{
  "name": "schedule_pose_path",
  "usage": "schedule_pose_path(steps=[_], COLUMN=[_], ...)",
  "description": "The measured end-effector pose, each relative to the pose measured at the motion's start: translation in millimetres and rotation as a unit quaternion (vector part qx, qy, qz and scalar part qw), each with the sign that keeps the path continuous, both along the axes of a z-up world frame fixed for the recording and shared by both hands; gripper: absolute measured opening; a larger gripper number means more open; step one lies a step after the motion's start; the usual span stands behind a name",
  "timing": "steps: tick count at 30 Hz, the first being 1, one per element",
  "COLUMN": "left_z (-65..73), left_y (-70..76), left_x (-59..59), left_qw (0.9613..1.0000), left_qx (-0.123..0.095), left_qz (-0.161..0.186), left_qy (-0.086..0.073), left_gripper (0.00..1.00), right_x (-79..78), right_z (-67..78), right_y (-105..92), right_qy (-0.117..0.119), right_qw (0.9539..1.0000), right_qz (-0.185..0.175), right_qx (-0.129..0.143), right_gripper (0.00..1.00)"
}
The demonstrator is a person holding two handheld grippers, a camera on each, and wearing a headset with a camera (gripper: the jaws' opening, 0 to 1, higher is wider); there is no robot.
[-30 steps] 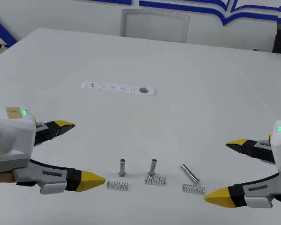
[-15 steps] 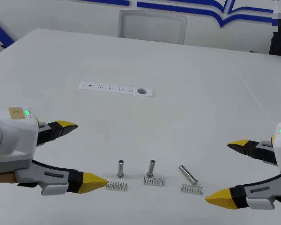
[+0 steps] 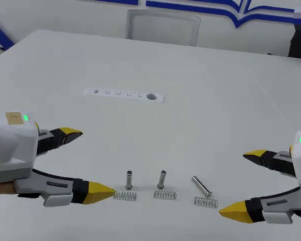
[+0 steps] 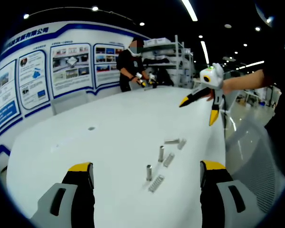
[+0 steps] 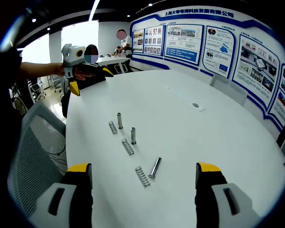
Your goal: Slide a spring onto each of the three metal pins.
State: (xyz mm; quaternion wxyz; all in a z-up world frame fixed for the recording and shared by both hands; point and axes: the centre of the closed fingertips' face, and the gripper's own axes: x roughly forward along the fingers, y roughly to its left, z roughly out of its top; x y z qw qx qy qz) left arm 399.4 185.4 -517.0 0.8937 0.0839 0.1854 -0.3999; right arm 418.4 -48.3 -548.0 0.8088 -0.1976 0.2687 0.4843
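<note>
Three springs [image 3: 165,194] lie loose on the worktop [image 3: 190,125], each just beside one of the pins [image 3: 162,179]. Two pins stand upright and one lies flat. No spring is on a pin yet, so all three remain. The row sits between the left claw [image 3: 96,161] and right claw [image 3: 233,184], both open and empty.

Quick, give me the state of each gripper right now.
Left gripper: open, holding nothing.
Right gripper: open, holding nothing.
</note>
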Motion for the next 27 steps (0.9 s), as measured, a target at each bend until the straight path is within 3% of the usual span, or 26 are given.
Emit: schedule_pose_path(steps=[6, 13, 27], left_z=[0.4, -8.5, -15.5], left_y=[3.1, 1.6, 3.5], left_x=[-0.2, -2.4, -3.3], left_qw=[1.0, 0.9999, 0.9999], left_qx=[0.0, 0.009, 0.004], left_qz=[0.003, -0.003, -0.001], left_qy=[-0.001, 0.008, 0.017], left_gripper=[0.95, 0.94, 0.93], right_x=[0.2, 0.6, 6.2], right_z=[0.2, -1.1, -8.0], right_y=[1.4, 2.3, 7.4], right_qy=[0.003, 0.005, 0.014], right_qw=[1.0, 0.9999, 0.9998], right_qz=[0.002, -0.003, -0.007], right_qx=[0.009, 0.012, 0.015], right_gripper=[0.9, 0.88, 0.84])
